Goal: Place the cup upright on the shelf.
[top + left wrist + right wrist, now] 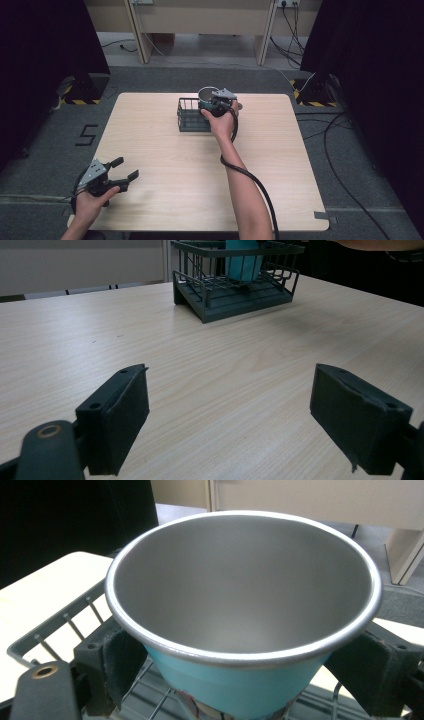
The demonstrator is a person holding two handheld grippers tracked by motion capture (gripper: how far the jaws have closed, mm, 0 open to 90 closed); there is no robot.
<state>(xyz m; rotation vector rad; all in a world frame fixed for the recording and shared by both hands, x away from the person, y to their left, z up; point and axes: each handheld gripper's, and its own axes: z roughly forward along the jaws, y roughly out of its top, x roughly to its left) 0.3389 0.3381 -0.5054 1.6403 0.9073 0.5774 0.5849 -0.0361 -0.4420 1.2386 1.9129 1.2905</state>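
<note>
1. Nearest the high view's camera, the left gripper [122, 170] is held low at the table's [165, 195] near left corner, its jaws spread wide with nothing between them.
2. Across the table, the right gripper [216, 102] is clamped on the cup [245, 630], a teal one with a steel lining, just below its rim.
3. The cup is seen inside the wire basket [190, 117], upright.
4. It is judged light, rigid and smooth-walled; a grip under the rolled rim should resist slipping.
</note>
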